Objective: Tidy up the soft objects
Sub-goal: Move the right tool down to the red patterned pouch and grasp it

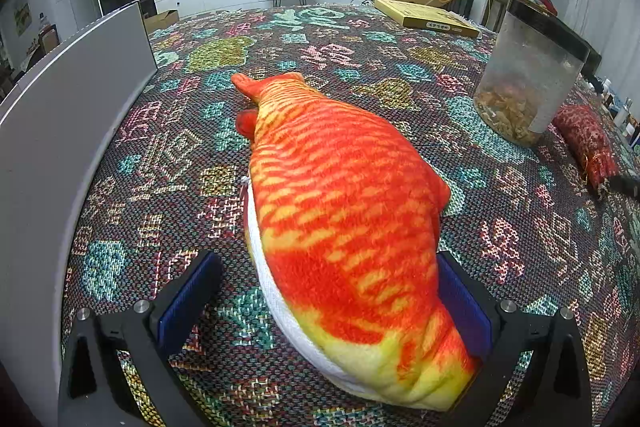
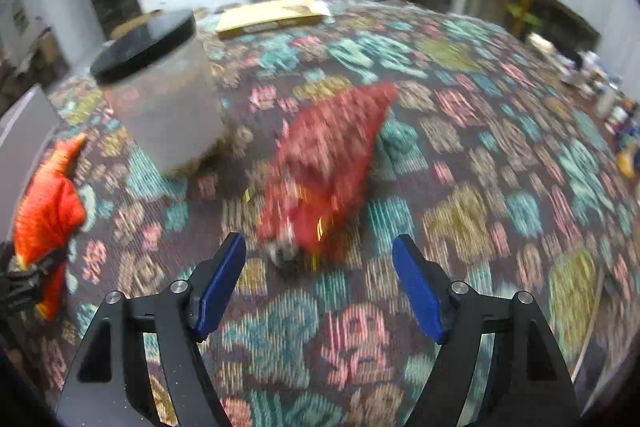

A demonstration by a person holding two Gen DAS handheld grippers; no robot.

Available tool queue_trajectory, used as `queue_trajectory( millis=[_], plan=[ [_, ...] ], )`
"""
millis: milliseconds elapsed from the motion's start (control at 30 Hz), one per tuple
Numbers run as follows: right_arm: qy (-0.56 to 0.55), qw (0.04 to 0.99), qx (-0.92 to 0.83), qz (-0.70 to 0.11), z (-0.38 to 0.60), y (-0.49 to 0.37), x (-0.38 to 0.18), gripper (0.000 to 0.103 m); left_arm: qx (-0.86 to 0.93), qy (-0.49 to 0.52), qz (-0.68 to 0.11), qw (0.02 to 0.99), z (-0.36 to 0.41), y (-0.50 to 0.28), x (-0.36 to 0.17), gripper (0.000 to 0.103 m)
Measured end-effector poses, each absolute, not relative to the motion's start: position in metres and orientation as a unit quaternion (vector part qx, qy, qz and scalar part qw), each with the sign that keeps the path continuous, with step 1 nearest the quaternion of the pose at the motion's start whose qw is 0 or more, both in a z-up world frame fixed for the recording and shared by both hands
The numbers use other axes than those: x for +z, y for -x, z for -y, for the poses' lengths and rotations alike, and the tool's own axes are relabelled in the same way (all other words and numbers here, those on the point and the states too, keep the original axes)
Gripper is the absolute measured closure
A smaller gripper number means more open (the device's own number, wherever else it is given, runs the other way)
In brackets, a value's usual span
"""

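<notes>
Orange plush fish [image 1: 344, 223] is lying on the woven cloth [image 1: 180, 155] between your wide-open left gripper [image 1: 332, 303] pads, unsqueezed. Your right gripper [image 2: 320, 287] is gaping wide, holding nothing, near the blurry red plush toy [image 2: 328, 167].

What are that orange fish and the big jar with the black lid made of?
The orange fish looks like stuffed plush: fuzzy, matte nap, soft bulging shape, white fabric belly. The jar seems to be frosted translucent plastic, since contents show dimly through its wall; its black lid looks like smooth plastic.
</notes>
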State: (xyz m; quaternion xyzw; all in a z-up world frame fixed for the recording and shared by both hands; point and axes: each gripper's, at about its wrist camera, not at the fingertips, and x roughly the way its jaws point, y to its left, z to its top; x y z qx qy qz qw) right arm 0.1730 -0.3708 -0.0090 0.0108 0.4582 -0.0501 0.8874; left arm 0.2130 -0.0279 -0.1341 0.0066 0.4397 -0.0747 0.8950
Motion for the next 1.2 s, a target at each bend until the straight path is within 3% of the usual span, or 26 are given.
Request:
queue_trajectory(
  millis=[100,233,1200],
  plan=[
    [-0.004,0.866,-0.084,-0.493,0.362,-0.172,-0.038,0.021,-0.075,-0.007,-0.440,0.895,0.028,-0.213,-0.134,0.000],
    [-0.033,0.894,-0.103,-0.435,0.369,-0.160,-0.042,0.015,-0.075,-0.006,-0.440,0.895,0.028,-0.213,-0.134,0.000],
    [-0.033,0.894,-0.103,-0.434,0.366,-0.163,-0.052,0.010,-0.075,-0.006,-0.439,0.895,0.028,-0.213,-0.135,0.000]
  ],
)
